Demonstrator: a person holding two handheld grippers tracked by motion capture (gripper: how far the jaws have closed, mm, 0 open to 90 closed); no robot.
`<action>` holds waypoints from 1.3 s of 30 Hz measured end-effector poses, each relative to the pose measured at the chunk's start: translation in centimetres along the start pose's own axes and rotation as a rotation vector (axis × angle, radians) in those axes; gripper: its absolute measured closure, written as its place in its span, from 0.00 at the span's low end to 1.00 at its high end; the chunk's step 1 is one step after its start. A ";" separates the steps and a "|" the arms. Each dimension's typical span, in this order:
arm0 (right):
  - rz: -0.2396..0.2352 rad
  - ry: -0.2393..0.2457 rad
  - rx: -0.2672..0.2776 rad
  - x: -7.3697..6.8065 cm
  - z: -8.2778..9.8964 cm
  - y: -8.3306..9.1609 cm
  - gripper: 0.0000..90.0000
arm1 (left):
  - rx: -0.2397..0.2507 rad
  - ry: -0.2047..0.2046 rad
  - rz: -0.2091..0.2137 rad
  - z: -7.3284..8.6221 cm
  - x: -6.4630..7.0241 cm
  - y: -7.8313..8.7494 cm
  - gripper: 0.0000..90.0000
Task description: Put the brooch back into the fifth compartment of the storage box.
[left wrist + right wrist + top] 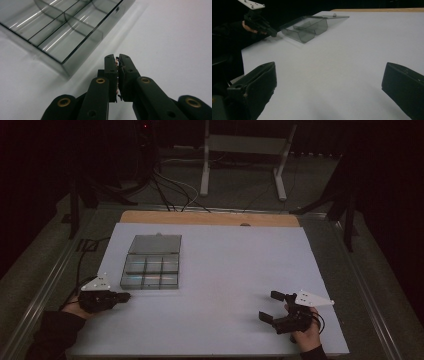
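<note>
Smoky clear plastic compartment box (151, 265) lay open at the white mat's (225, 270) left, the clenched, empty left gripper (125, 296) beside it, the right gripper (270, 306) released; approach pending, requiring opened jaws.

I see compartment box (151, 264) on tabletop (225, 285), left of centre in high view, lid flat behind it. My left gripper (125, 296) lower left, just below box; right gripper (270, 306) lower right, well apart.

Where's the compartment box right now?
In the high view the compartment box lies open on the white sheet's left half, just beyond the shut left tool.
</note>
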State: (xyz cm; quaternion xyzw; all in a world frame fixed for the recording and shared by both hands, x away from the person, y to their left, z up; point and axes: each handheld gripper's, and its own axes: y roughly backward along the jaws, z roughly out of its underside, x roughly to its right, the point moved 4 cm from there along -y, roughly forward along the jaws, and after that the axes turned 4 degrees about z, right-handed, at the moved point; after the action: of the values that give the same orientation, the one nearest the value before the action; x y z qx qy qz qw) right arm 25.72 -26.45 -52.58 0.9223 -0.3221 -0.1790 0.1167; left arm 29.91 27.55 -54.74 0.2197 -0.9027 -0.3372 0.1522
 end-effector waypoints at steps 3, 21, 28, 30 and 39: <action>0.007 0.004 0.000 0.0 0.0 0.1 0.00 | 0.010 -0.006 0.010 -0.3 0.2 0.0 0.98; 0.005 0.006 -0.005 0.0 0.0 0.1 0.00 | 0.008 -0.003 0.047 -1.6 1.1 -0.4 0.98; 0.004 0.004 -0.005 0.0 0.0 0.1 0.00 | 0.011 0.024 0.054 -2.3 1.4 -0.3 0.98; 0.004 0.006 -0.007 -0.1 0.0 0.1 0.00 | 0.016 0.021 0.046 -2.5 1.5 -0.3 0.98; 0.001 0.007 -0.007 -0.1 0.0 0.1 0.00 | 0.055 0.029 0.033 -3.6 1.6 0.0 0.98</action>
State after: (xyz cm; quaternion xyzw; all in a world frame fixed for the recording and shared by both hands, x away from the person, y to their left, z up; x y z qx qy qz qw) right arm 25.63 -26.47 -52.54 0.9223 -0.3215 -0.1767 0.1214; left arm 30.06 24.81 -51.88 0.2138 -0.9129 -0.3065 0.1644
